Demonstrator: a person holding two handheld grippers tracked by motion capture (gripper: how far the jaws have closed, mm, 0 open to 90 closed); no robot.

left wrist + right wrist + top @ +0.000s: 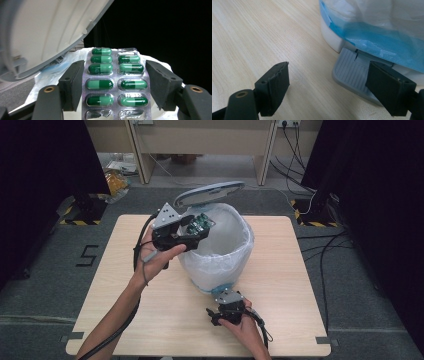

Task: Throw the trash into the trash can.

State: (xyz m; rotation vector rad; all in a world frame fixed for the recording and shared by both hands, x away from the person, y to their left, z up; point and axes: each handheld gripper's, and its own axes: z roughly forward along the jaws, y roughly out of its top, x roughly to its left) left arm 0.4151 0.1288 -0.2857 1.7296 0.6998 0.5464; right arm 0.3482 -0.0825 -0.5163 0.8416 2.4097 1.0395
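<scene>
The silver foil blister pack of green capsules point(116, 82) is clamped edge to edge between the jaws of the left hand-held gripper point(192, 227), held over the open mouth of the small white pedal bin lined with a clear plastic bag point(235, 257), just below its raised grey lid point(209, 193). The pack's lower rows are cut off at the bottom of the left gripper view, and two lowest pockets look torn and empty. In the high view the pack is small and partly hidden by the gripper. The right hand-held gripper point(328, 87) stands wide with nothing between its jaws, one jaw over the bin's ribbed grey foot pedal point(352, 75) on the light wooden table point(150, 305); whether it presses the pedal is unclear
</scene>
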